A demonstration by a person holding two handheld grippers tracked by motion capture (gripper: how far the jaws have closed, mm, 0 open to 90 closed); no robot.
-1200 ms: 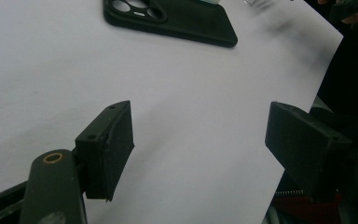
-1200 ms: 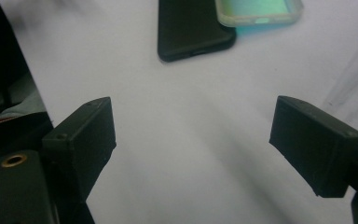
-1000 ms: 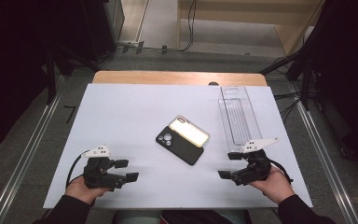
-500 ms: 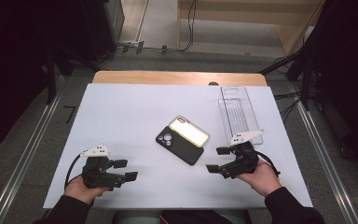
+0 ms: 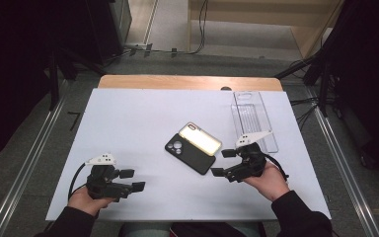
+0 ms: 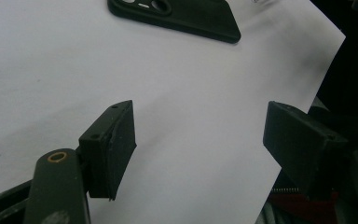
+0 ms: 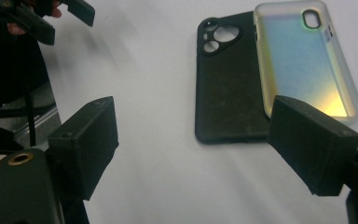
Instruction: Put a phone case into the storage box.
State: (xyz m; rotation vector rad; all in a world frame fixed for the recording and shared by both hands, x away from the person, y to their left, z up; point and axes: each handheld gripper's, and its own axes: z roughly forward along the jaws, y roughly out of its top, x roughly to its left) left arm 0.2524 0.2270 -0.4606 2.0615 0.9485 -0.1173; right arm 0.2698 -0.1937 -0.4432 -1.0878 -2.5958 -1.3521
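The black phone case [image 5: 190, 153] lay flat near the centre of the high view, camera cut-outs toward the upper left, with the iridescent phone case [image 5: 200, 138] resting partly over its upper right edge. In the right gripper view the two cases appeared in the upper right of the frame, the iridescent one overlapping the black one along one long side.

The right gripper [image 5: 220, 162] stood just beside the lower right end of the black case, jaws spread wide and empty; no contact was observed. One second before, this gripper had been well to the right, below the clear tray [image 5: 254, 118]; it had since travelled leftward to the cases. This is judged an approach to a grasp, most likely on the black case's near end, with closure yet to come.

The left gripper [image 5: 132, 179] sat in the lower left of the high view, position unchanged across the interval, jaws likewise spread and holding nothing, well apart from the cases on the white table [image 5: 128, 128].
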